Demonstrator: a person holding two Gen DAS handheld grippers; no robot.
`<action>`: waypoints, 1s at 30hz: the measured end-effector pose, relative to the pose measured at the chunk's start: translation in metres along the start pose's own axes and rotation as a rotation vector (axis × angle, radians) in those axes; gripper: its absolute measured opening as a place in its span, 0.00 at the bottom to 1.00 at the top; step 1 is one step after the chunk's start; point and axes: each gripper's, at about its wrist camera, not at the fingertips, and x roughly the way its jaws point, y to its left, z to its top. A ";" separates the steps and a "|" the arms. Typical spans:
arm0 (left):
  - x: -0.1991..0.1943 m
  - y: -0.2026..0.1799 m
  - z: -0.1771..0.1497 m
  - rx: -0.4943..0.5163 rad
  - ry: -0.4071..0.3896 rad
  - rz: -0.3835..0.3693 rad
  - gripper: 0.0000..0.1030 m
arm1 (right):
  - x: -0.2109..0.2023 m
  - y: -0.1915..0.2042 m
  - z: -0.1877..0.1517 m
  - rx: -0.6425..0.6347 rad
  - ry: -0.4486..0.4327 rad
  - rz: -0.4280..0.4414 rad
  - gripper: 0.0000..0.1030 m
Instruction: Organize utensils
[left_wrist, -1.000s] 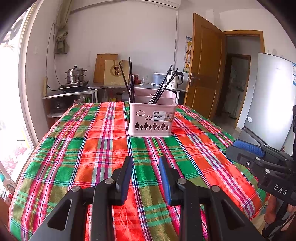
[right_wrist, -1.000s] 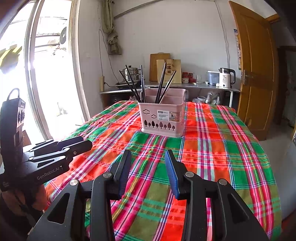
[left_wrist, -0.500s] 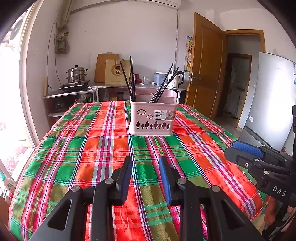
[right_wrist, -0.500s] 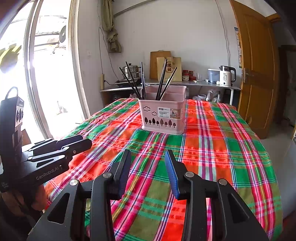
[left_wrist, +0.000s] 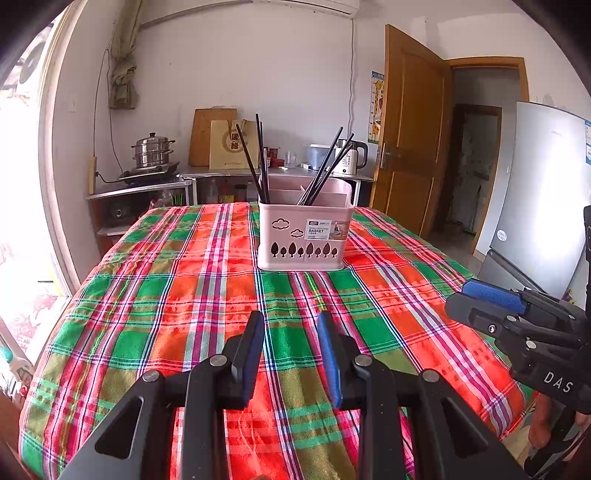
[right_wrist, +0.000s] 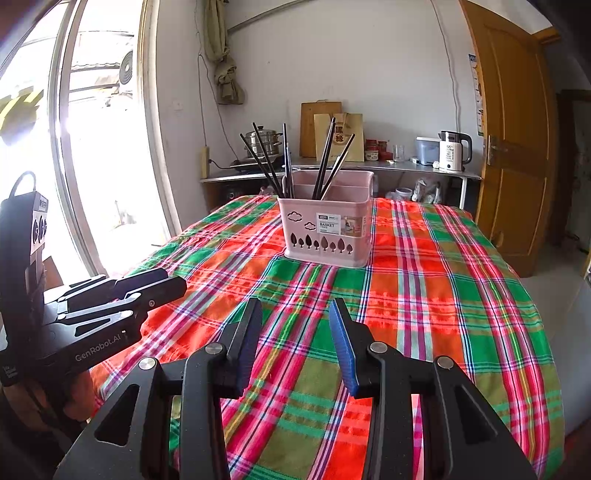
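Left wrist view: the left tool (left_wrist: 291, 332) has its jaws apart with nothing between them; the right tool (right_wrist: 295, 325) likewise stands apart and empty. The pink basket (left_wrist: 303, 236) sits mid-counter on the plaid cloth (left_wrist: 184, 295), straight ahead of both tools and well apart. Black chopsticks (left_wrist: 258, 162) stand near upright in its compartments, leaning outward. Neither hand is clearly nearer.

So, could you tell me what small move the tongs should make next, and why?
Probably bring the right tongs forward toward the chopsticks in the pink basket: both tongs are empty and short of it, and the plaid cloth holds nothing else.
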 end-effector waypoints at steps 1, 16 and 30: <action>0.000 0.000 0.000 -0.002 -0.003 0.001 0.29 | 0.000 0.000 0.000 0.000 -0.001 0.000 0.38; -0.007 -0.002 -0.001 0.005 -0.021 0.021 0.29 | -0.002 0.000 0.001 0.001 -0.005 -0.003 0.38; -0.008 -0.005 -0.002 0.009 -0.027 0.028 0.29 | -0.002 0.000 0.001 0.002 -0.004 -0.007 0.38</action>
